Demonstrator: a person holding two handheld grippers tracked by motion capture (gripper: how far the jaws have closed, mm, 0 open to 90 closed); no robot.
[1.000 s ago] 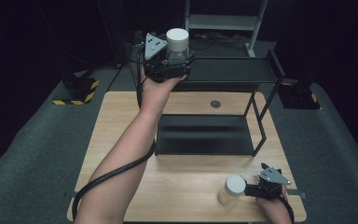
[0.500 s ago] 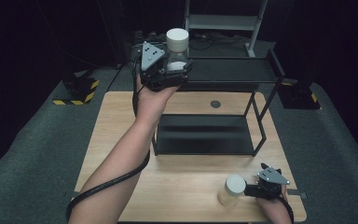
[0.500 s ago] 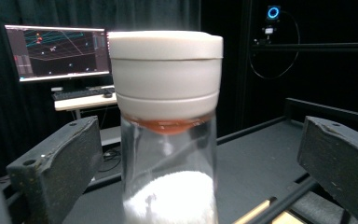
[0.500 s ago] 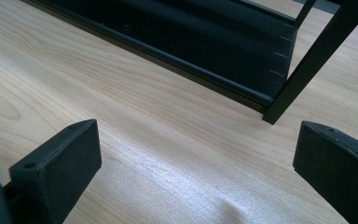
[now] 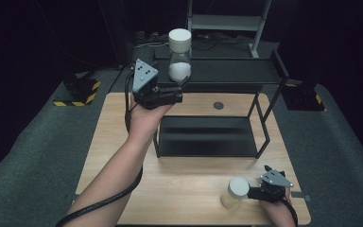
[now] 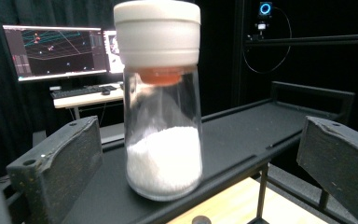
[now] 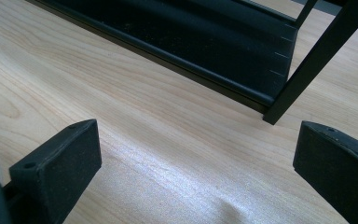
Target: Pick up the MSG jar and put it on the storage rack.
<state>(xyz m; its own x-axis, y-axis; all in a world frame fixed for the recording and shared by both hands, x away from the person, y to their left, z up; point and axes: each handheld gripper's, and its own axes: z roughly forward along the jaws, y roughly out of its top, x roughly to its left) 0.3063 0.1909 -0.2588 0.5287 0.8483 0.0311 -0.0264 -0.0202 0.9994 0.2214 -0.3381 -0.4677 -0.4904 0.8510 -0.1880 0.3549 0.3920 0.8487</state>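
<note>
Your jar stood upright on the rack's top shelf.
Your left hand-held gripper was spread wide, jaws clear of its glass; the high view alone showed a second jar on the bench beside your right hand-held gripper, also wide.

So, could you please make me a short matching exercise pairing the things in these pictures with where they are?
Things:
1. jar with white powder
2. second jar
3. left gripper
4. round dark disc

Places:
A. on the table's near edge, beside the right gripper
B. on the rack's top shelf
C. on the tabletop behind the rack
D. raised at the top shelf's front edge, open

Pairs: 1-B, 2-A, 3-D, 4-C
</note>
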